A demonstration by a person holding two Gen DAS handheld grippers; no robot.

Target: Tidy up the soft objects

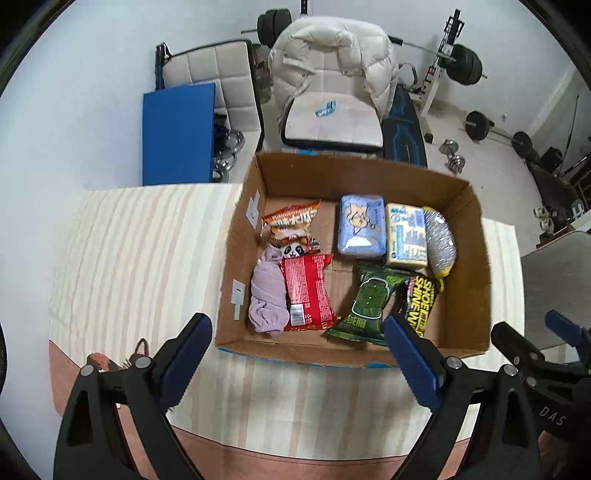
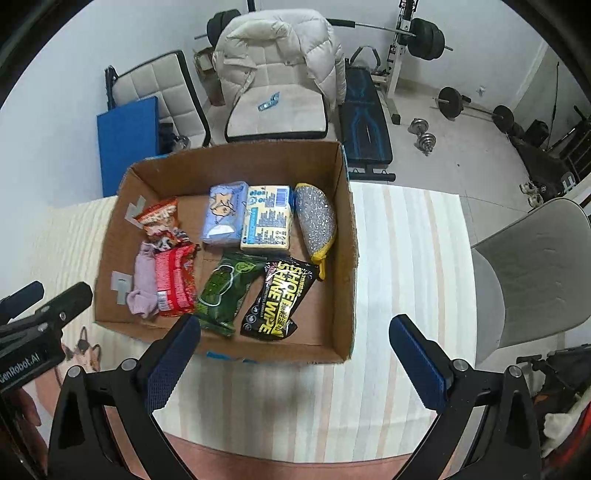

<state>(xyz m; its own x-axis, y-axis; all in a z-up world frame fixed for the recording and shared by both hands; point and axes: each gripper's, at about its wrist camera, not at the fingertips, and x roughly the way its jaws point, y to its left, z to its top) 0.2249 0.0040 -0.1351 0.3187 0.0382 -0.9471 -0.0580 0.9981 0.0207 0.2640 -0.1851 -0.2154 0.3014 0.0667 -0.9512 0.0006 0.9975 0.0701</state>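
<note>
An open cardboard box (image 1: 236,258) (image 2: 343,229) sits on the striped table. Inside lie a lilac cloth (image 1: 267,295) (image 2: 144,280), a red packet (image 1: 308,295) (image 2: 175,280), an orange snack bag (image 1: 291,221), a green wipe pack (image 1: 369,299) (image 2: 221,291), a black shoe-wipe pack (image 1: 421,295) (image 2: 280,299), a blue tissue pack (image 1: 360,225) (image 2: 223,214), a yellow sponge pack (image 1: 406,236) (image 2: 267,218) and a silver scourer (image 1: 439,240) (image 2: 316,218). My left gripper (image 1: 299,332) and right gripper (image 2: 295,332) are open and empty, above the box's near edge.
A striped cloth (image 1: 147,258) (image 2: 406,277) covers the table. A chair with a white puffer jacket (image 1: 328,55) (image 2: 277,48) stands behind the box. A blue mat (image 1: 177,133), a grey chair (image 2: 535,266) and gym weights (image 2: 424,33) surround the table.
</note>
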